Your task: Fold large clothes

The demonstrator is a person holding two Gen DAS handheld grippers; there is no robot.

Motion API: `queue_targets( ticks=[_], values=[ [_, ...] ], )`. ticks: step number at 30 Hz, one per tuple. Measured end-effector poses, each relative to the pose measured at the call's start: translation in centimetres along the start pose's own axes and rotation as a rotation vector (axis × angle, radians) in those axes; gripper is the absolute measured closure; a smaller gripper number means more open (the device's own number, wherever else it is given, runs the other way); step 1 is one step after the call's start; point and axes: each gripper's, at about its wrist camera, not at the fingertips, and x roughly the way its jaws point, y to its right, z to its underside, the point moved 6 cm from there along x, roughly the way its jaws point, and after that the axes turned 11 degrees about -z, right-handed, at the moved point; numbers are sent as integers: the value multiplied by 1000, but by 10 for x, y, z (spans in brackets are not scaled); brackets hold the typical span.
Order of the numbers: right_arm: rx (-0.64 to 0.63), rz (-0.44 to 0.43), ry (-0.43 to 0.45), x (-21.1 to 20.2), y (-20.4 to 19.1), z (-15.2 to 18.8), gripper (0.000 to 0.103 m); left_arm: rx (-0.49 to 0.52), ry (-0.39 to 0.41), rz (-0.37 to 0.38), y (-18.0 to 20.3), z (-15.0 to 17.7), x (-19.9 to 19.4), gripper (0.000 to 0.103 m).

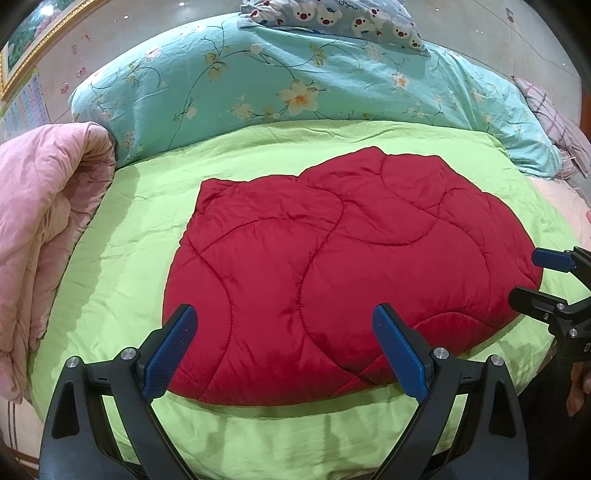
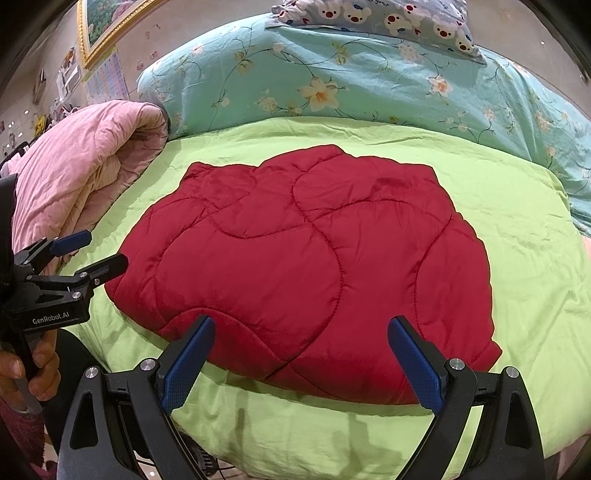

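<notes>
A red quilted garment (image 1: 332,258) lies folded into a compact puffy shape on the green sheet (image 1: 122,258); it also shows in the right wrist view (image 2: 306,266). My left gripper (image 1: 284,347) is open and empty, hovering over the garment's near edge. It also shows in the right wrist view (image 2: 90,251) beside the garment's left edge. My right gripper (image 2: 301,358) is open and empty over the near edge. It also shows in the left wrist view (image 1: 535,277) by the garment's right edge.
A rolled pink quilt (image 1: 48,221) lies at the left of the bed. A teal floral duvet (image 1: 277,81) runs along the back, with a bear-print pillow (image 1: 332,18) on top. A plaid cloth (image 1: 554,118) is at the far right. A framed picture (image 2: 107,22) hangs on the wall.
</notes>
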Motion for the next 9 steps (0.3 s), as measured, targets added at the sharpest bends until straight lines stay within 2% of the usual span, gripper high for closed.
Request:
queue_targets(
  ticks=[9],
  values=[
    [3, -4, -2, 2, 3, 0, 7, 1, -10, 25, 5, 0, 2, 6]
  ],
)
